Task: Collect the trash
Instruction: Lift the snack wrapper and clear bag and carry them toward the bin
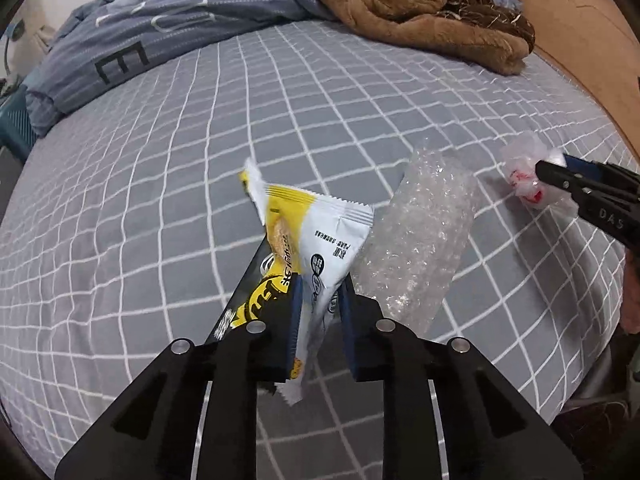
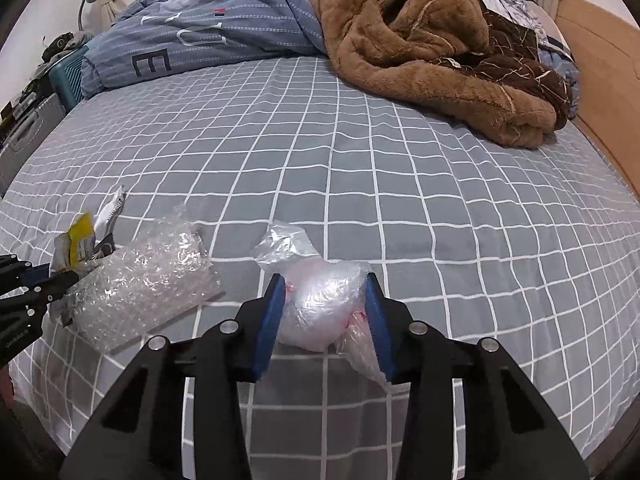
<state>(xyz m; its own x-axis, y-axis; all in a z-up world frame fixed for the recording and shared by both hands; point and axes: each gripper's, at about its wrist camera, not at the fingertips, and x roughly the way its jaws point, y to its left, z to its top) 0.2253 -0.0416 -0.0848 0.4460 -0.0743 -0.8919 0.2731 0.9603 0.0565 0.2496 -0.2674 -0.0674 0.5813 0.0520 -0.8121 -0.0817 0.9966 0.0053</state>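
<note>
Trash pickup on a checked bed [image 2: 400, 184]: left claw [image 1: 318, 308] pinches a light, crinkly snack wrapper [image 1: 320, 224]; right claw [image 2: 326, 312] squeezes a soft, crushable plastic wad [image 2: 320, 304] mid-bulk.

Three or four pieces of rubbish — one white-and-yellow snack wrapper [image 1: 320, 236], possibly one black-and-yellow packet [image 1: 256, 300] under it, one clear bubble-wrap sheet [image 2: 148, 280], one crumpled clear plastic bag with red marks [image 2: 320, 304]. Bedding — one grey checked bed sheet [image 2: 400, 168], one blue-grey striped quilt [image 2: 208, 36], one brown fleece blanket [image 2: 420, 52].
</note>
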